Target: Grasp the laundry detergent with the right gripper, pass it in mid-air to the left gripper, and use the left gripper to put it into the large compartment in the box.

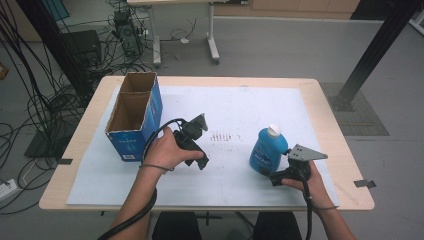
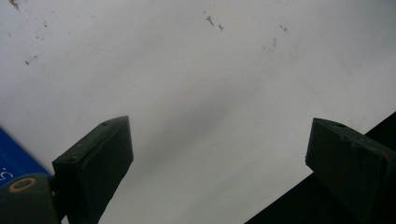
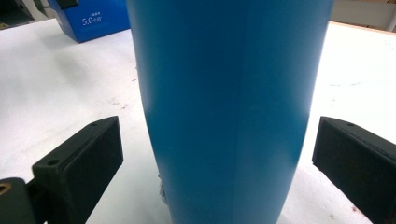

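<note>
From the high view, a wooden counter (image 1: 320,95) carries a white sheet (image 1: 240,115) over most of its top; a blue cardboard box (image 1: 134,116) with two open compartments stands upright at the sheet's left side; a blue bottle (image 1: 268,149) with a white cap stands upright at the right, well apart from the box. The left tool (image 1: 196,145) is held in the person's left hand (image 1: 165,150) just right of the box, over bare sheet near some small dark marks (image 1: 222,136); the right tool (image 1: 267,172) sits in the right hand (image 1: 307,182) just beside the bottle's base, a grey three-cornered plate (image 1: 306,152) on top of it. Beyond the counter the floor holds tangled cables (image 1: 45,95), the legs of another desk (image 1: 212,47) and a black post (image 1: 372,52).

In the left gripper view, the left tool (image 2: 217,154) has its jaws spread wide with only the white sheet (image 2: 201,84) between them, gripping nothing; a sliver of the blue box (image 2: 14,163) shows at the lower left.

In the right gripper view, the blue bottle (image 3: 229,107) stands between the jaws of the right tool (image 3: 217,158), which is released, a gap of white sheet showing on each side of the bottle; the bottle blocks most of what lies beyond; the blue box (image 3: 93,16) sits far off at the upper left.
</note>
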`<act>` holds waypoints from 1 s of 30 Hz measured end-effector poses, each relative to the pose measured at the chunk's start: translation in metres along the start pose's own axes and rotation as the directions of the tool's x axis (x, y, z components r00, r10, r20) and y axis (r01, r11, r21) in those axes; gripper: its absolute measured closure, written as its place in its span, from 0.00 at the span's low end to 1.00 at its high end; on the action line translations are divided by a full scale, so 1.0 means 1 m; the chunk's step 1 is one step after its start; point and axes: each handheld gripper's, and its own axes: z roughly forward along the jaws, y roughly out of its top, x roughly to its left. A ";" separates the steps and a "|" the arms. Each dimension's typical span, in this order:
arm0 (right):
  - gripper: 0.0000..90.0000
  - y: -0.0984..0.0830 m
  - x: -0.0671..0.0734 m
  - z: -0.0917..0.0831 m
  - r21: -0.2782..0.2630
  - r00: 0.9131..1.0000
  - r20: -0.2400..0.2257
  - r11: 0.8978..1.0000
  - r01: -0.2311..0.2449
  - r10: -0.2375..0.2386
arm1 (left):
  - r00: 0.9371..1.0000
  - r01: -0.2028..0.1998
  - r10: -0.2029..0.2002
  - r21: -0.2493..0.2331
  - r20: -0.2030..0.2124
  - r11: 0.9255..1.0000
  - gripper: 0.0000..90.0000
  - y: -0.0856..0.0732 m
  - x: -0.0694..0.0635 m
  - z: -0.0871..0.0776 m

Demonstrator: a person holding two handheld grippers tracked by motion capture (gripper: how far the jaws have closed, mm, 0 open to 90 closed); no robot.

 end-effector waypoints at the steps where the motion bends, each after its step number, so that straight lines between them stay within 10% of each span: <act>1: 0.01 0.000 0.000 0.000 0.000 1.000 0.000 1.000 0.002 -0.002 | 1.000 0.000 0.000 0.000 0.000 1.000 0.09 0.000 0.000 0.000; 30: 0.05 -0.002 0.004 0.012 -0.018 1.000 0.015 1.000 -0.013 0.013 | 1.000 -0.004 0.004 0.001 0.005 1.000 0.09 0.000 0.002 0.001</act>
